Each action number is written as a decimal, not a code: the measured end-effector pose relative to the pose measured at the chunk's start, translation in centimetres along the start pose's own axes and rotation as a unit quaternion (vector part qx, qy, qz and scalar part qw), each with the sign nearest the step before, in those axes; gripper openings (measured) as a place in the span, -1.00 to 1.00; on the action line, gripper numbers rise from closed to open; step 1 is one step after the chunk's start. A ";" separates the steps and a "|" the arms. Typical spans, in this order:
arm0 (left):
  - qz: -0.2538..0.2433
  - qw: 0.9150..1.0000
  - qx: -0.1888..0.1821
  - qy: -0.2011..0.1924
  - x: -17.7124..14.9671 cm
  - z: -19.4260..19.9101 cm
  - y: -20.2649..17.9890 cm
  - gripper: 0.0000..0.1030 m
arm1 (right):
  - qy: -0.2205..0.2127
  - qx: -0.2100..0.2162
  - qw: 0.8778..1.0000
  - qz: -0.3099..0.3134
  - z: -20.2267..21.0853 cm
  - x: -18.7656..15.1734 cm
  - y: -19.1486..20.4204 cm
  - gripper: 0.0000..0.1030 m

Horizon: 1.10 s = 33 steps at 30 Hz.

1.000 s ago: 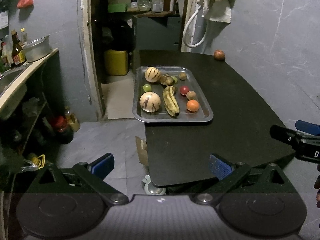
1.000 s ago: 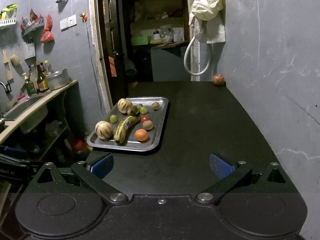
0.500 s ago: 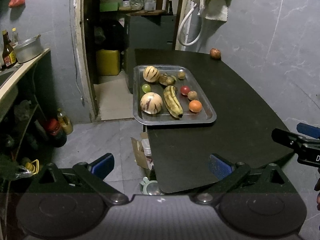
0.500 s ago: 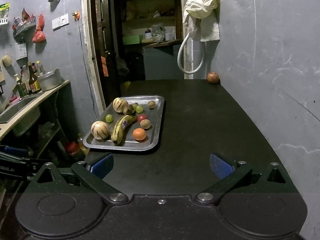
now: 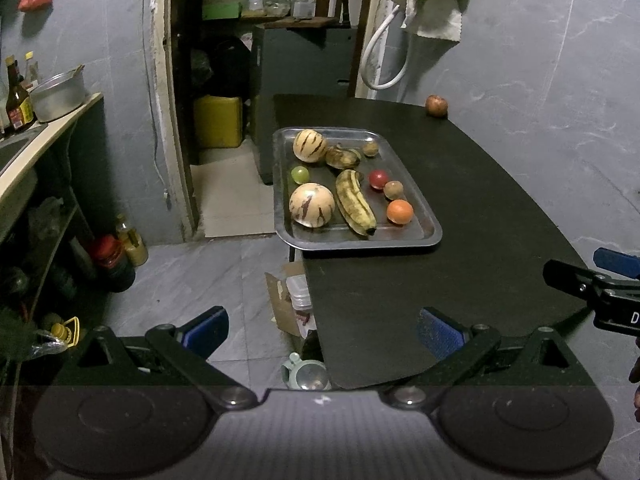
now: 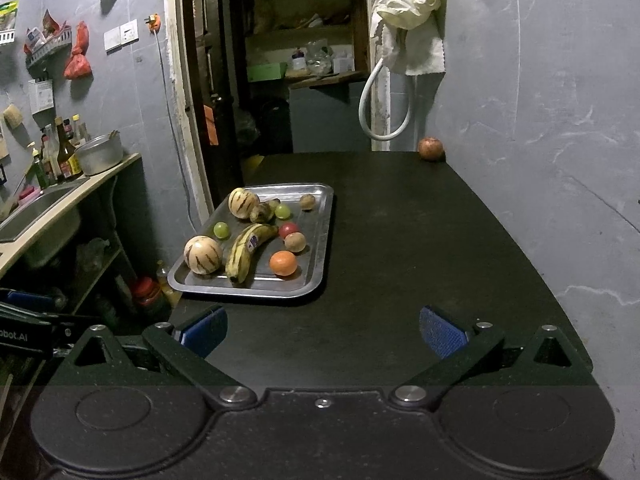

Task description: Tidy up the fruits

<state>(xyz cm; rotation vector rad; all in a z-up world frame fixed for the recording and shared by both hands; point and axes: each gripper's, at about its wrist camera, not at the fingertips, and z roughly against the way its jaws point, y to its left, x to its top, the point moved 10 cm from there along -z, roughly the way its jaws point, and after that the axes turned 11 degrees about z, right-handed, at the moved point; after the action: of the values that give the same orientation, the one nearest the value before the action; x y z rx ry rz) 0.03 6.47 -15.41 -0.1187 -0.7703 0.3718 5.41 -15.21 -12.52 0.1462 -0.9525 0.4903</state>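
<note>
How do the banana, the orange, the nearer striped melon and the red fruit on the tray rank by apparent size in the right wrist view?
1. banana, longest
2. nearer striped melon
3. orange
4. red fruit, smallest, though it lies slightly farther back than the orange.

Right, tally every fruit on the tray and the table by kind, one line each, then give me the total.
Striped melons: 2
Yellow banana: 1
Dark overripe fruit: 1
Green round fruits: 2
Red round fruit: 1
Brown round fruits: 2
Orange: 1
Reddish fruit off the tray, at the table's far corner: 1
Total: 11
</note>
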 end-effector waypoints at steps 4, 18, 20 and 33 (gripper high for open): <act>0.001 1.000 0.000 0.000 0.0 -0.1 0.0 0.99 | 0.000 0.000 1.000 0.000 0.0 0.0 0.0 0.98; 0.002 1.000 0.000 0.004 0.1 -0.3 0.2 0.99 | 0.000 -0.006 1.000 0.000 -0.1 0.0 0.0 0.98; 0.003 1.000 0.000 0.004 0.1 -0.3 0.2 0.99 | 0.001 -0.008 1.000 -0.001 -0.3 -0.2 0.1 0.98; 0.004 1.000 0.001 0.005 0.1 -0.4 0.2 0.99 | 0.003 -0.014 1.000 -0.001 -0.4 -0.2 0.1 0.98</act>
<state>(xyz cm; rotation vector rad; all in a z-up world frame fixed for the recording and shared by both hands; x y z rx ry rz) 0.29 6.67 -15.67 -0.1226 -0.7607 0.3796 5.62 -15.08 -12.95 0.1197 -0.9527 0.4756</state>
